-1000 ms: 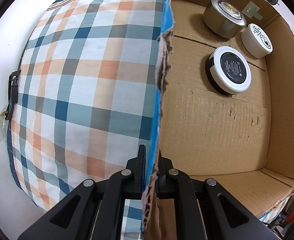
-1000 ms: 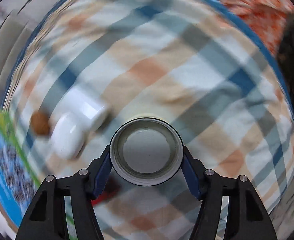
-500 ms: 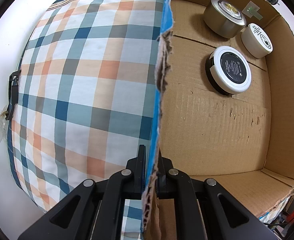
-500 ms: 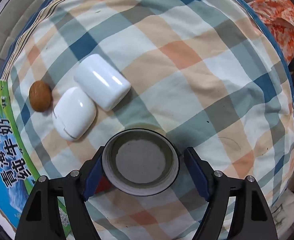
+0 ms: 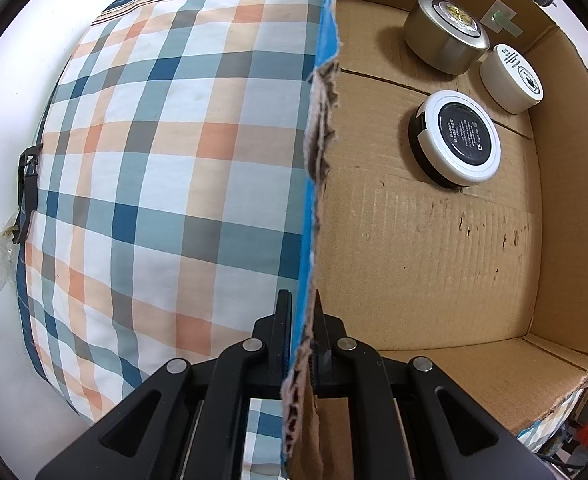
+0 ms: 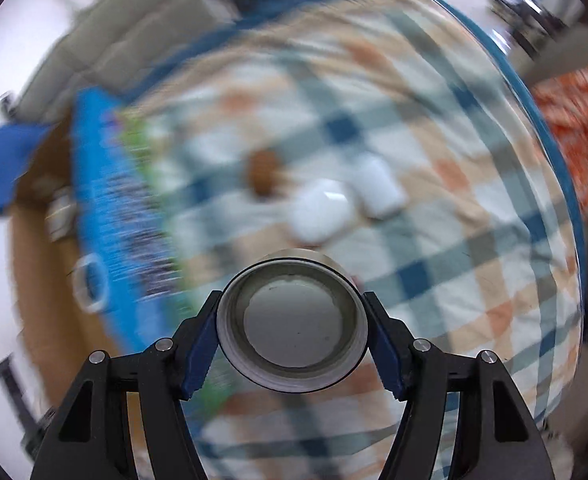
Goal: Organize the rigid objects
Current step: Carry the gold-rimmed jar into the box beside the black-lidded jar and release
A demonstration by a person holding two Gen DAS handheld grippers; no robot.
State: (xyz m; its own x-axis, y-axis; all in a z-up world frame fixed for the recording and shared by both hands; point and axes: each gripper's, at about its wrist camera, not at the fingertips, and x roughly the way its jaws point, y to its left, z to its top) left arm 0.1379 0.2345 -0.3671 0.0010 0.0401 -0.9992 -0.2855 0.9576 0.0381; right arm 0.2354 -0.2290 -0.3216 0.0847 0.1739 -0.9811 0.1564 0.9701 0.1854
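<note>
The left gripper (image 5: 302,312) is pinched tight on the torn box wall (image 5: 314,184), likely to steady the box (image 5: 434,264) for loading. Three jars (image 5: 458,136) sit at its far right. The right gripper (image 6: 292,332) clamps a round jar (image 6: 292,322), open side facing the camera, above the checked quilt (image 6: 434,216). Two white cases (image 6: 322,208) and a brown lump (image 6: 264,172) wait beyond, the blurred box to the left.

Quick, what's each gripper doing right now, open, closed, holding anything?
Left gripper: closed, fingers pinching the cardboard box wall.
Right gripper: closed on a round jar, bottom facing the camera.
</note>
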